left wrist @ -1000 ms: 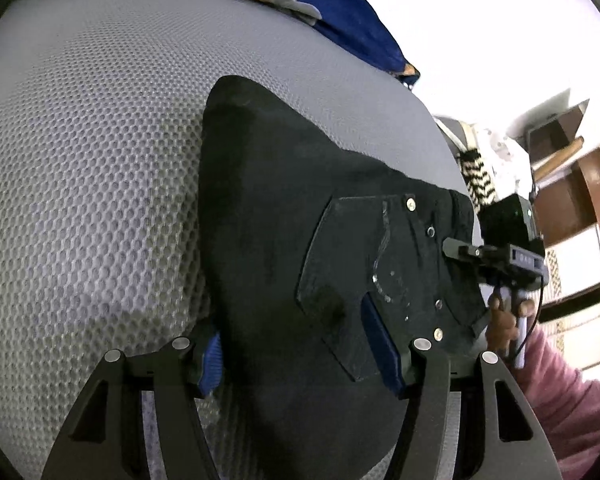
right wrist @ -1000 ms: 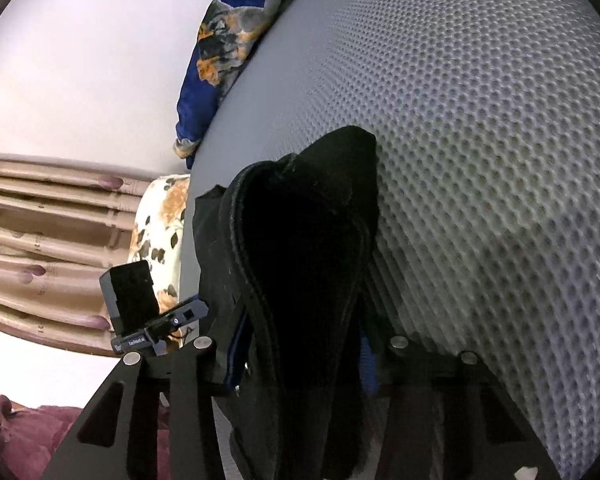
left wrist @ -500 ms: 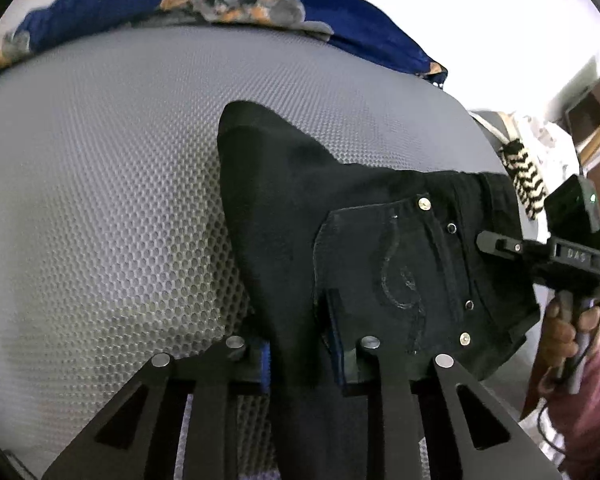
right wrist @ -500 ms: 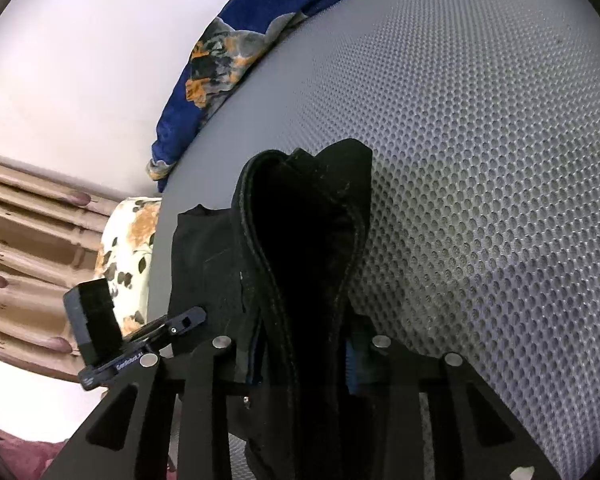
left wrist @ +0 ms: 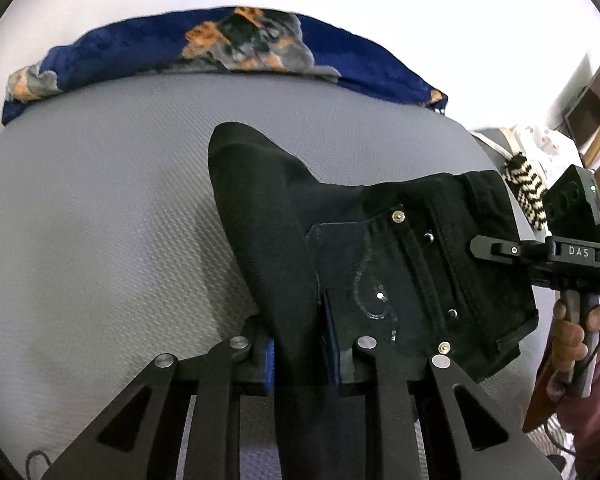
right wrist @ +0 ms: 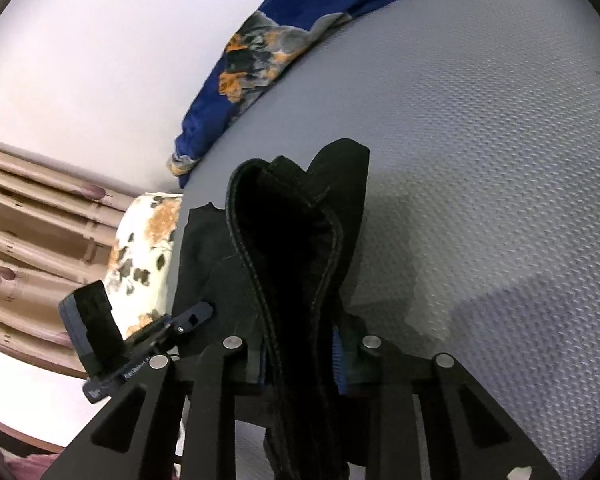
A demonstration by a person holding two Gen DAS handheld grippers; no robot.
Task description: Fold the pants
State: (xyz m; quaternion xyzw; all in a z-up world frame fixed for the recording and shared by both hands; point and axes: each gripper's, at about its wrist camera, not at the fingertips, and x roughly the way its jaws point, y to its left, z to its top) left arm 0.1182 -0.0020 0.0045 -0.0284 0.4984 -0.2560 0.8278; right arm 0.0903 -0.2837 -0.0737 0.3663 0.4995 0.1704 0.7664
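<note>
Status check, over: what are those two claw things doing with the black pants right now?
Left gripper shut on black pants. Right gripper shut on their waistband end. Pants partly lifted off grey mattress. Blue blanket at far edge, nothing in the way.

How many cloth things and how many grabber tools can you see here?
Black pants: 1
Blue blanket: 1
Flowery cushion: 1
Striped cloth: 1
Grippers: 2, the left gripper and the right gripper
Total: 6

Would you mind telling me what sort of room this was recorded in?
Probably a bedroom: the black pants lie on a grey mattress-like surface, with a blue patterned blanket along the wall and curtains nearby.
</note>
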